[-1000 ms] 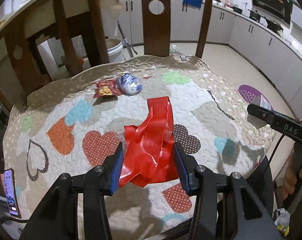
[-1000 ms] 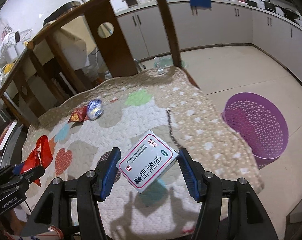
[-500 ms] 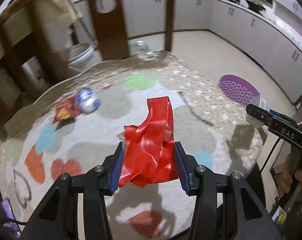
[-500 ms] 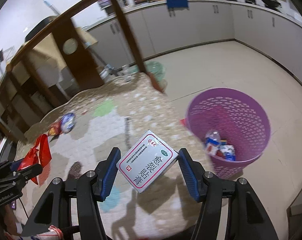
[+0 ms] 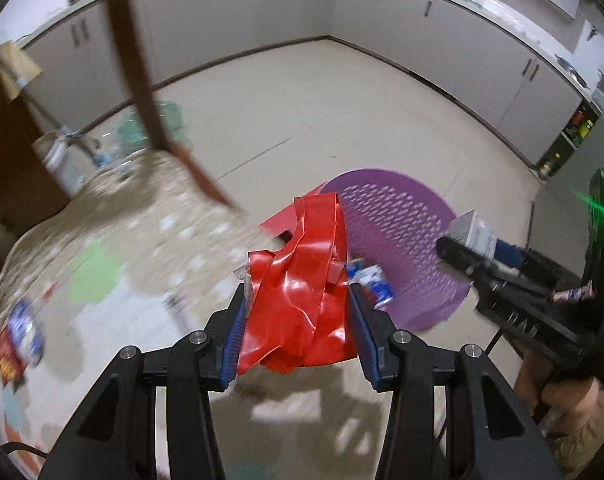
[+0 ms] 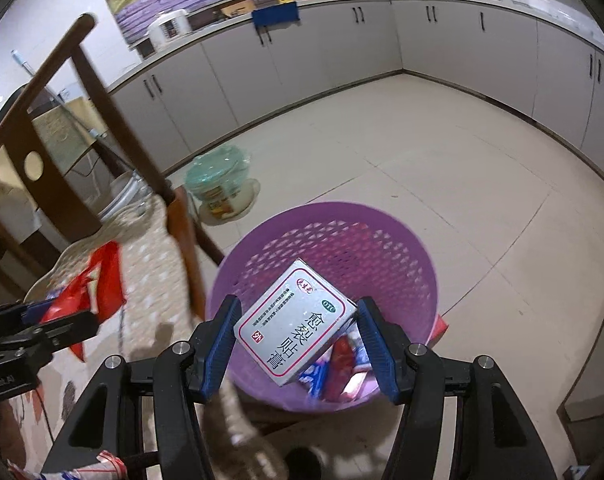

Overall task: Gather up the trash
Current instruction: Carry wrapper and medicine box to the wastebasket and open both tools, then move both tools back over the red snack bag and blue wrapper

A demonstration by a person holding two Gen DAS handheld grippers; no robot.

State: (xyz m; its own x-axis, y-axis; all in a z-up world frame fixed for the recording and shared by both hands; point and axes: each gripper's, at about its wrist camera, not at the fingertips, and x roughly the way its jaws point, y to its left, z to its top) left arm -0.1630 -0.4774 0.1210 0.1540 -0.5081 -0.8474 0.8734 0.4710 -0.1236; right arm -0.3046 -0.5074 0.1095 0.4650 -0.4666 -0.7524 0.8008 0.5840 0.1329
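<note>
My left gripper (image 5: pixel 296 312) is shut on a crumpled red plastic wrapper (image 5: pixel 302 300) and holds it above the quilted chair seat's right edge, near the purple basket (image 5: pixel 402 216). My right gripper (image 6: pixel 296 340) is shut on a grey medicine box (image 6: pixel 296 322) with red border and Chinese print, held directly over the purple basket (image 6: pixel 382 240). Several trash packets (image 6: pixel 338 376) lie in the basket's bottom. The right gripper with the box also shows in the left wrist view (image 5: pixel 472 236). The left gripper with the wrapper shows in the right wrist view (image 6: pixel 62 320).
A wooden chair with a heart-patterned quilt (image 5: pixel 114 264) stands left of the basket. A red snack packet and a blue-white wad (image 5: pixel 18 336) lie on the quilt's left side. A green lidded container (image 6: pixel 218 184) stands on the floor behind. Kitchen cabinets line the walls.
Both grippers have swung right, away from the chair seat toward the basket. The box now hangs over the basket's opening. The red wrapper has come to the seat's right edge.
</note>
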